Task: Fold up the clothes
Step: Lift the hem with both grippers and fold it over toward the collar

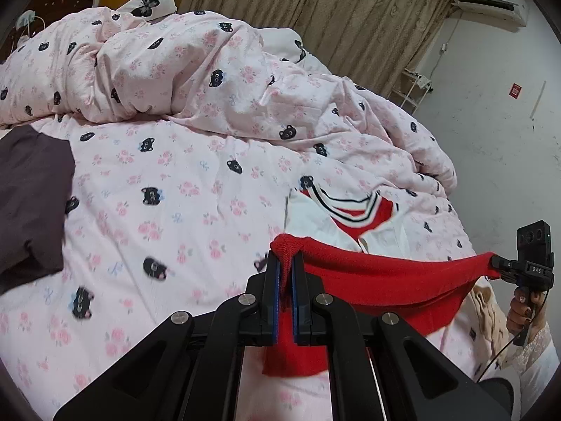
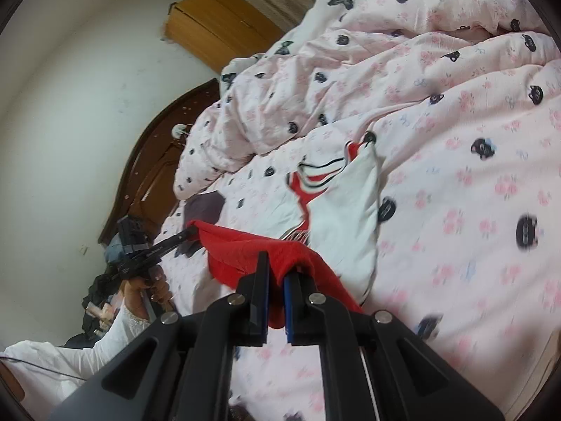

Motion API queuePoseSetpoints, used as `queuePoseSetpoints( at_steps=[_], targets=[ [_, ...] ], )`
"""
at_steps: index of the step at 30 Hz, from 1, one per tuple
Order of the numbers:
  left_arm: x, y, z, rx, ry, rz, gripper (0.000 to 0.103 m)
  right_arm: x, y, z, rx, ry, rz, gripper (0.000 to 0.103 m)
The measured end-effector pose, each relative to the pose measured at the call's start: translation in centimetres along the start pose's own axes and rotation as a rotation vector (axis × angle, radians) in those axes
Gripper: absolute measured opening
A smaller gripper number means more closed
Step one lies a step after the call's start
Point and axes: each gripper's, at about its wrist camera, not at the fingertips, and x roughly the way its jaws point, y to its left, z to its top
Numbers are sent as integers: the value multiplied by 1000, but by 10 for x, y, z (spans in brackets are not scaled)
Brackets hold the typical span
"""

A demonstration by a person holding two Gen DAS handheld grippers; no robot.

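Left gripper (image 1: 287, 263) is clamping narrow on one corner of the red garment (image 1: 378, 280); right gripper (image 2: 277, 277) is pinching the other corner, jaws nearly closed. Cloth is hanging stretched between them above the bed (image 1: 157, 210), just over the white-and-red shirt (image 2: 343, 207) lying mid-bed.
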Motion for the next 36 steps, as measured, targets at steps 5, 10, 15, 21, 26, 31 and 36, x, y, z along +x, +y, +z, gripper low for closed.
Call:
queuePoseSetpoints(
  at_steps=[5, 10, 15, 21, 26, 31, 36],
  targets=[
    [36, 9, 23, -31, 7, 14, 4, 19, -21, 32, 29, -14, -21, 7],
    [75, 21, 40, -60, 28, 33, 4, 40, -47, 60, 66, -16, -49, 7],
    [107, 29, 48, -80, 50, 44, 4, 61, -73, 80, 103, 4, -97, 7],
    [138, 36, 56, -97, 70, 49, 4, 78, -97, 94, 132, 19, -131, 7],
    [152, 49, 56, -156, 86, 69, 6, 89, -112, 100, 166, 33, -161, 10],
    [144, 72, 60, -272, 16, 65, 18, 89, -122, 106, 212, -7, -191, 12],
    [132, 72, 62, -252, -23, 88, 18, 88, -121, 113, 241, -43, -214, 40]
  ],
)
